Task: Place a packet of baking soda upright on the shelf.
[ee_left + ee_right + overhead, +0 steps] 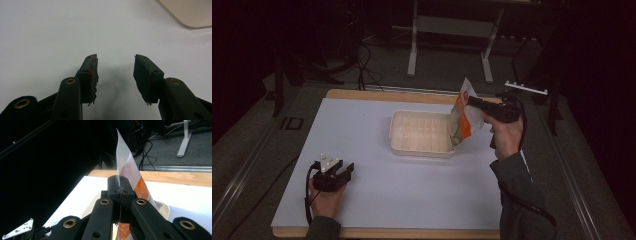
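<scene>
A white and orange pouch [462,116] hangs tilted over the right end of a cream plastic tray [404,145] in the middle of the table. My right gripper [472,101] is shut on the pouch's upper edge; in the right gripper view the jaws meet on the thin bag [126,171], which rises above them. My left gripper [343,171] rests low on the white tabletop at the front left. Its jaws stand open [115,72] with only bare table between them. A corner of the tray [192,12] shows at the top right of the left gripper view.
The white board [362,125] covers the table, with a wooden edge [377,93] at the back. Beyond it are metal stand legs [413,50] and cables [362,65] on a dark floor. A black cable [532,207] trails from the right hand.
</scene>
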